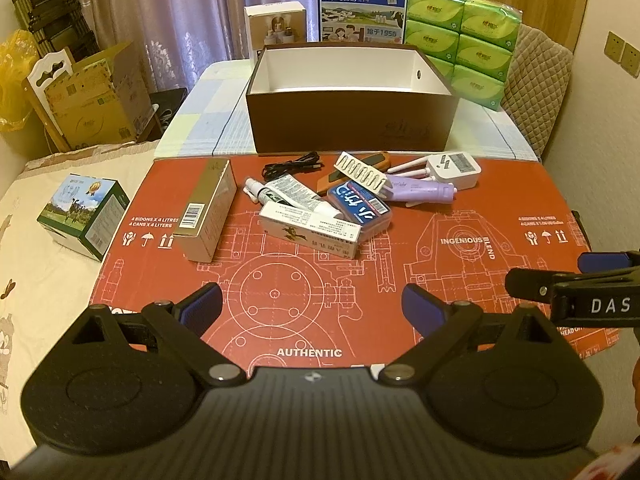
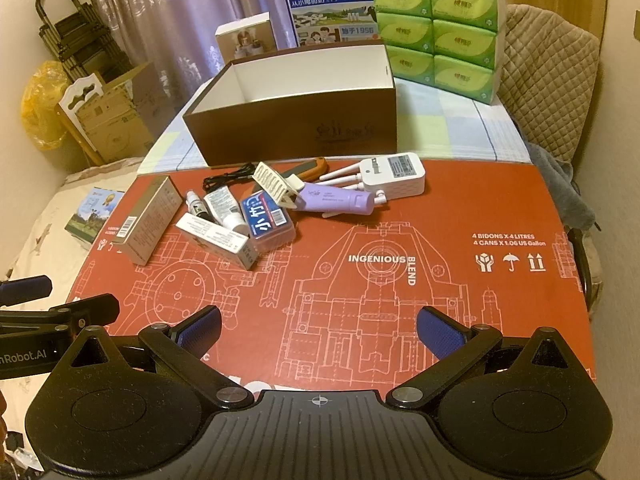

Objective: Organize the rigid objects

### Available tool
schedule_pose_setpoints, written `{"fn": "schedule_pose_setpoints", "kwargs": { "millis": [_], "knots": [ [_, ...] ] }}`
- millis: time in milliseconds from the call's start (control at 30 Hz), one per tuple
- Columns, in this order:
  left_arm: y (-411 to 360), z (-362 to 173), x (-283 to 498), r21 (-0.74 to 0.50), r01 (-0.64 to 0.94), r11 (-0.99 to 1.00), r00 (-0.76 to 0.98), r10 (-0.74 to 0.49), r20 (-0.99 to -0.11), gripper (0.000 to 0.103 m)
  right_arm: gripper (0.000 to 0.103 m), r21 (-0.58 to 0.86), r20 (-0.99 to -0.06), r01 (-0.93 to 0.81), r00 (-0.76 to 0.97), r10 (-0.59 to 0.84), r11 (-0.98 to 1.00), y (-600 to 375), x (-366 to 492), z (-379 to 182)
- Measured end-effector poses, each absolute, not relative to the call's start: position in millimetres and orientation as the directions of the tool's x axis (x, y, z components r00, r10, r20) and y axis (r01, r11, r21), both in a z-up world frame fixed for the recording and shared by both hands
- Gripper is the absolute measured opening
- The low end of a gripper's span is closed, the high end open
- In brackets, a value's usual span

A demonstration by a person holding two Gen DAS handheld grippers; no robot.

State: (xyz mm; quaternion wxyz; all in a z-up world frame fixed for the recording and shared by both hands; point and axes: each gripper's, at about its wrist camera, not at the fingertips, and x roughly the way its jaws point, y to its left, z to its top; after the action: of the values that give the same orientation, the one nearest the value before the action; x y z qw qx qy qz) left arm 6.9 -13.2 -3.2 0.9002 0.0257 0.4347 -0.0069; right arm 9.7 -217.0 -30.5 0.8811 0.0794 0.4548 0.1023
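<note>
An empty brown box (image 1: 348,124) (image 2: 296,128) with a white inside stands behind a red printed cardboard sheet (image 1: 320,280) (image 2: 360,280). On the sheet lies a pile: a tall gold carton (image 1: 208,208) (image 2: 148,220), a white carton (image 1: 310,232) (image 2: 218,240), a blue case (image 1: 360,206) (image 2: 268,220), a tube (image 1: 296,196), a purple device (image 1: 420,192) (image 2: 340,200), a white router (image 1: 454,170) (image 2: 394,174), a black cable (image 1: 292,166). My left gripper (image 1: 312,304) and right gripper (image 2: 318,332) hover open over the sheet's near edge, both empty.
Green tissue packs (image 1: 460,36) (image 2: 436,36), a blue milk carton (image 1: 362,4) and a small white box (image 1: 276,26) stand behind the brown box. A green box (image 1: 84,216) lies left on the cloth. A padded chair (image 2: 548,92) is at right.
</note>
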Motion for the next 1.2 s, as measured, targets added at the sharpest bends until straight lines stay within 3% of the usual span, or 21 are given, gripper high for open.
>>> {"fn": "schedule_pose_setpoints", "kwargs": {
  "millis": [800, 933, 1200],
  "knots": [
    [-13, -47, 38, 0.039, -0.080, 0.996, 0.531, 0.075, -0.844, 0.093, 0.100, 0.265, -0.741, -0.240, 0.569, 0.356, 0.934, -244, 44, -67],
    [-8, -55, 61, 0.021, -0.048, 0.999, 0.521, 0.043, -0.853, 0.091, 0.085, 0.278, -0.739, -0.226, 0.571, 0.358, 0.934, -240, 62, -74],
    [-4, -69, 115, 0.000, 0.064, 0.998, 0.513, -0.033, -0.858, 0.090, 0.080, 0.269, -0.726, -0.170, 0.611, 0.316, 0.948, -230, 93, -76]
  ]
}}
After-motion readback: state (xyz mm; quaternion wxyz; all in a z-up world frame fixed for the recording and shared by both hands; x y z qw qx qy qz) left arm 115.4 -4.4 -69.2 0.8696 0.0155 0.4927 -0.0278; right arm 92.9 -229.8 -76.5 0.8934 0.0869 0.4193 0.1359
